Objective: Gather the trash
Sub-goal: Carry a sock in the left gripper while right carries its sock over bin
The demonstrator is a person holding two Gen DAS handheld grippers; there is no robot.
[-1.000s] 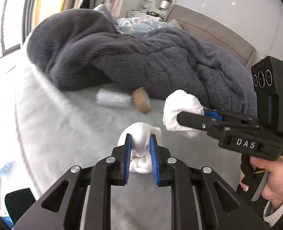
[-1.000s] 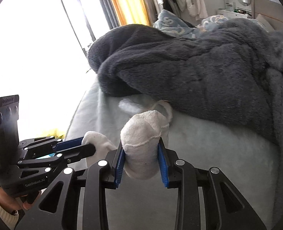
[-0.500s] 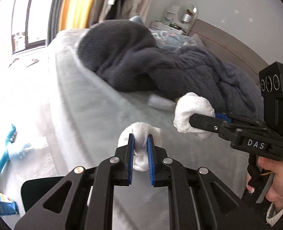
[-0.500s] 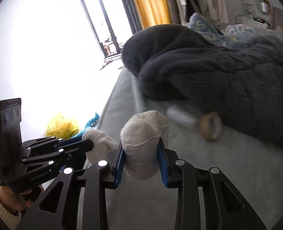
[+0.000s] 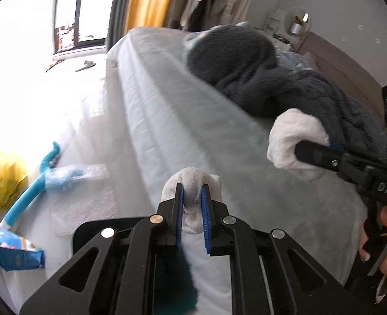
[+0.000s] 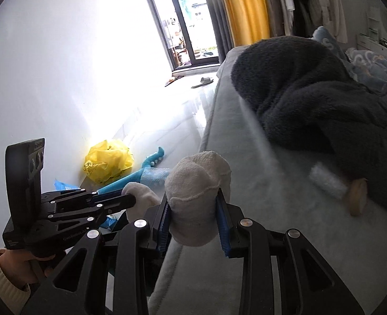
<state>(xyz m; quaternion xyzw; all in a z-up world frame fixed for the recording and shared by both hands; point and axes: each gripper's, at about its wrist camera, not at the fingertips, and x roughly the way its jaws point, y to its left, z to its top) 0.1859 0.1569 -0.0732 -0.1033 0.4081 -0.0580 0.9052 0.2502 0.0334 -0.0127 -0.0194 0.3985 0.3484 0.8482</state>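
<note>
Left tongs [image 5: 192, 204] are clamped on a white wad [image 5: 193, 183]; right tongs [image 6: 194, 218] grip a bigger wad [image 6: 197, 183]. Both hang off the bed's [image 5: 193, 120] side edge, probably bound for the yellow bag [image 6: 106, 161] on the floor.

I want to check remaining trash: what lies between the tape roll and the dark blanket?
A white crumpled wad lies between the tape roll and dark blanket, in the right wrist view.
</note>
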